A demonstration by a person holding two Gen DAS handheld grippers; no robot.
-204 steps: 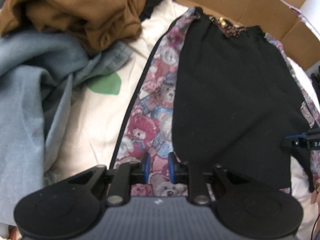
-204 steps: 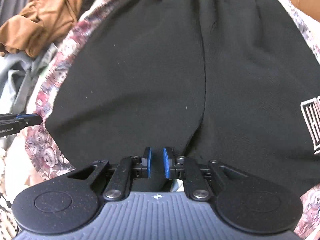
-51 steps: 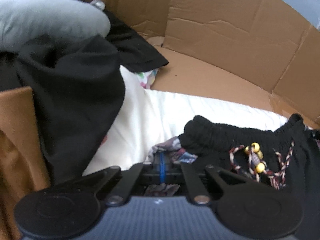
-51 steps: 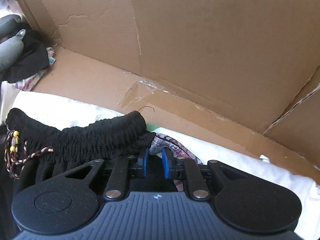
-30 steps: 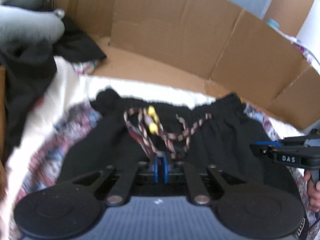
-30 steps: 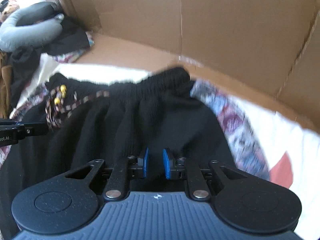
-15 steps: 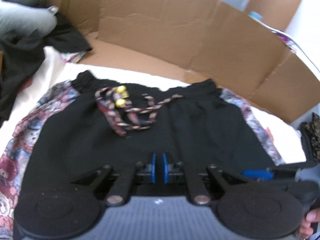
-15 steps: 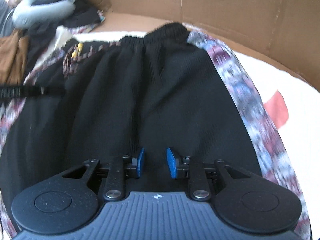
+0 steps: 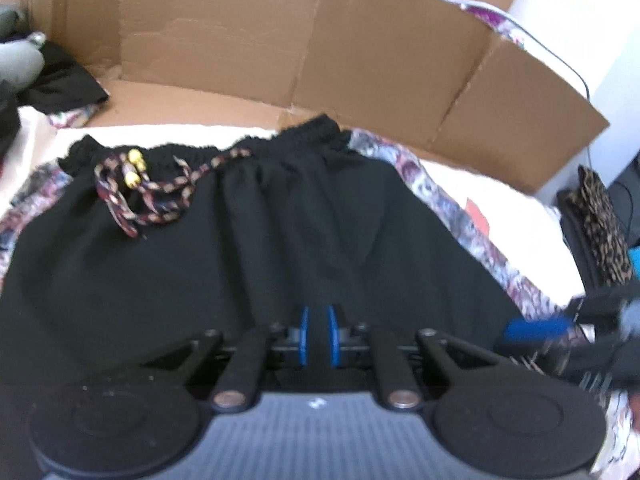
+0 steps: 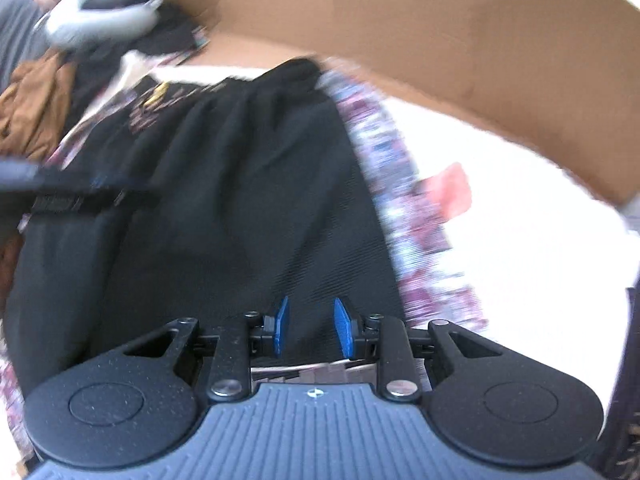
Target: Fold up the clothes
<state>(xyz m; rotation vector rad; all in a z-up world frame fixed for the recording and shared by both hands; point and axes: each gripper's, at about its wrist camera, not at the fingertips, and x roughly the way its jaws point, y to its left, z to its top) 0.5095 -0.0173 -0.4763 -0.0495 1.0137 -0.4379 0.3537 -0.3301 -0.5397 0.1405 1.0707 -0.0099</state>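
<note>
Black shorts [image 9: 248,248] lie flat on a teddy-bear print cloth [image 9: 452,200], waistband away from me, with a braided drawstring [image 9: 152,188] near the left end. My left gripper [image 9: 318,340] hovers over the lower middle of the shorts, its blue pads a narrow gap apart with dark cloth showing between them; I cannot tell whether it grips. My right gripper [image 10: 310,330] is open over the right part of the shorts [image 10: 240,200], holding nothing. The right gripper shows blurred at the left wrist view's right edge [image 9: 560,328]. The left gripper shows blurred in the right wrist view [image 10: 60,184].
A cardboard wall [image 9: 320,48] stands behind the shorts. A white sheet [image 10: 520,220] lies to the right. A brown garment [image 10: 36,100], black clothes and a grey pillow [image 10: 100,20] are piled at the left. A leopard-print item [image 9: 600,220] lies at far right.
Both grippers have pulled back from the waistband toward me, over the lower part of the shorts. The right jaws have opened wider. The left pads have parted slightly.
</note>
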